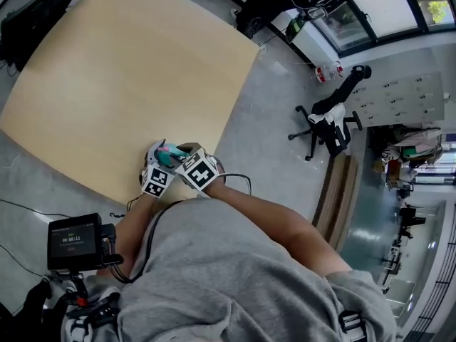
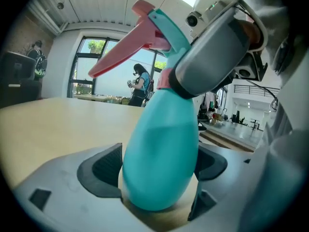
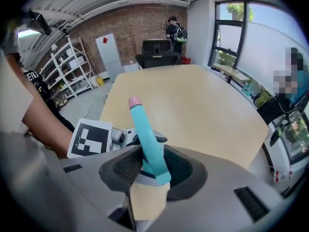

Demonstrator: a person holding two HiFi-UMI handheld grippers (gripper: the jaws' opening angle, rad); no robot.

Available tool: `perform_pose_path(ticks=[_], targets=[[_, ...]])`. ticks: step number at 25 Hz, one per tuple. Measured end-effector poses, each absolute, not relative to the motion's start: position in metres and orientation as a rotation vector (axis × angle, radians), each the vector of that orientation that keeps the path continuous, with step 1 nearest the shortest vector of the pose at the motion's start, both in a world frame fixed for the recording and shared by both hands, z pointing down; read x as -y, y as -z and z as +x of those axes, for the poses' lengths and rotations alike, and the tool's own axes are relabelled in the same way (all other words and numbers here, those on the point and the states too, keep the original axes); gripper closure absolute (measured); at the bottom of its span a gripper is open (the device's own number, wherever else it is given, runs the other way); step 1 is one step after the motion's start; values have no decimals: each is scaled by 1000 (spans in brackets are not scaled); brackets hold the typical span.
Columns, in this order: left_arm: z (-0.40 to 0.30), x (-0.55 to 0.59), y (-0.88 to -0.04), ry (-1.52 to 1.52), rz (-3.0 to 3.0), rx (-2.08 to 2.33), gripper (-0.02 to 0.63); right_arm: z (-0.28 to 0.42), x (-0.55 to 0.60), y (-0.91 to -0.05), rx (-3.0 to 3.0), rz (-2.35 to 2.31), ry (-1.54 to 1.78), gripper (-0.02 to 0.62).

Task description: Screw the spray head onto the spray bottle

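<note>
A teal spray bottle (image 2: pixel 161 153) stands tilted on the pale wooden table (image 2: pixel 58 124), and my left gripper (image 2: pixel 159 178) is shut on its lower body. Its teal spray head (image 2: pixel 164 25) with a pink trigger (image 2: pixel 120 54) sits on the neck. My right gripper (image 2: pixel 217 52) clamps that head from the upper right. In the right gripper view the spray head (image 3: pixel 147 134) runs up between the jaws of the right gripper (image 3: pixel 153 166), pink nozzle tip on top. In the head view both grippers, left (image 1: pixel 160 164) and right (image 1: pixel 182 157), meet over the bottle (image 1: pixel 169 155) near the table's front edge.
The table (image 1: pixel 128 70) stretches away bare beyond the grippers; its front edge lies just under them. A small screen device (image 1: pixel 75 241) hangs at my lower left. On the floor to the right stands an office chair (image 1: pixel 324 123). People stand by the far windows.
</note>
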State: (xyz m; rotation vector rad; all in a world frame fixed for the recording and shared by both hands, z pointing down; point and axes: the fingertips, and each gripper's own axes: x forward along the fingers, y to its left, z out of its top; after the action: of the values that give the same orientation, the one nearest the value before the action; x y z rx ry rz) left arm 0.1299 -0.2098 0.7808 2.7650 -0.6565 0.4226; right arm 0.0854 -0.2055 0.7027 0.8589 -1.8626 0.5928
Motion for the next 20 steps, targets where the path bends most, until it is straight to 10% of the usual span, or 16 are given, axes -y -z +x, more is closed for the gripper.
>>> perform_pose_path(ticks=[20], targets=[[-37,144,-670,-613,2868,821,207,59,173,-667,2047,789,-493,400]])
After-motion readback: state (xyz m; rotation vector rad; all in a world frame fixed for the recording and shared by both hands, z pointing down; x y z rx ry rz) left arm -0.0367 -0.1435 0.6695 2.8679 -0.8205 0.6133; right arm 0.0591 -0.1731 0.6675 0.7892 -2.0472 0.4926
